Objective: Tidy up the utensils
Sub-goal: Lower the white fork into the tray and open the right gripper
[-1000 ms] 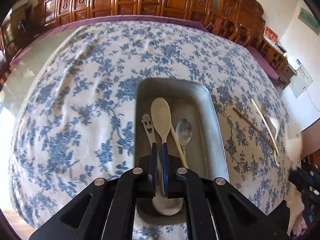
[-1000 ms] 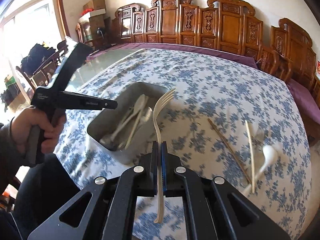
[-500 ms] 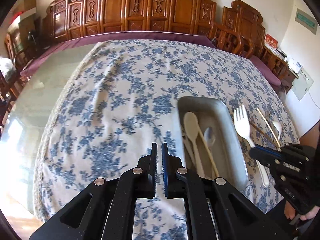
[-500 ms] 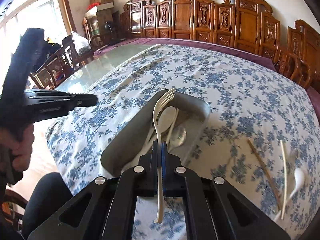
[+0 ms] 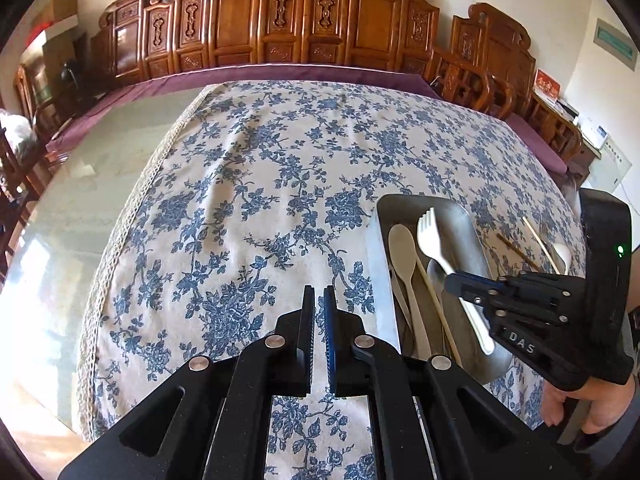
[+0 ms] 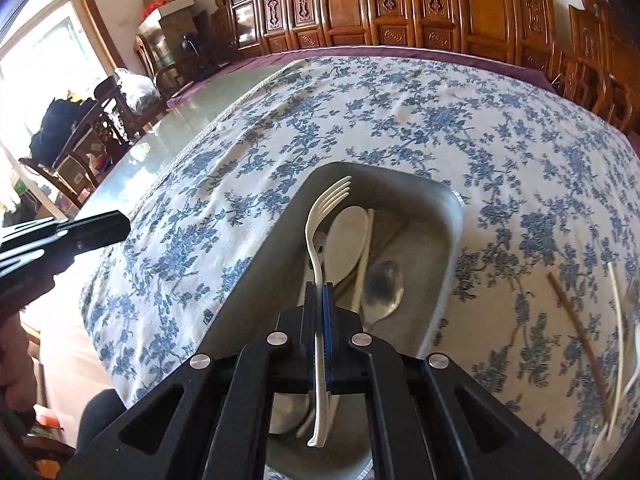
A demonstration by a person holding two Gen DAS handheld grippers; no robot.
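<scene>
My right gripper [image 6: 319, 292] is shut on a cream plastic fork [image 6: 320, 224] and holds it over the grey metal tray [image 6: 448, 216], tines forward. The tray holds a cream spoon [image 6: 348, 240], a metal spoon [image 6: 384, 284] and a pale chopstick [image 6: 365, 256]. In the left wrist view the tray [image 5: 378, 248] lies to the right with the fork [image 5: 432, 240] and the right gripper [image 5: 456, 280] above it. My left gripper [image 5: 318, 300] is shut and empty over the floral cloth, left of the tray.
A brown chopstick [image 6: 576, 324], a pale chopstick [image 6: 618, 320] and a white spoon [image 5: 562, 252] lie on the cloth right of the tray. Bare glass tabletop [image 5: 92, 200] lies left of the cloth. Carved wooden chairs [image 5: 320, 16] line the far side.
My left gripper let go of the cream spoon in the tray and drew back to the left over the cloth. My right gripper carried the fork leftward to above the tray.
</scene>
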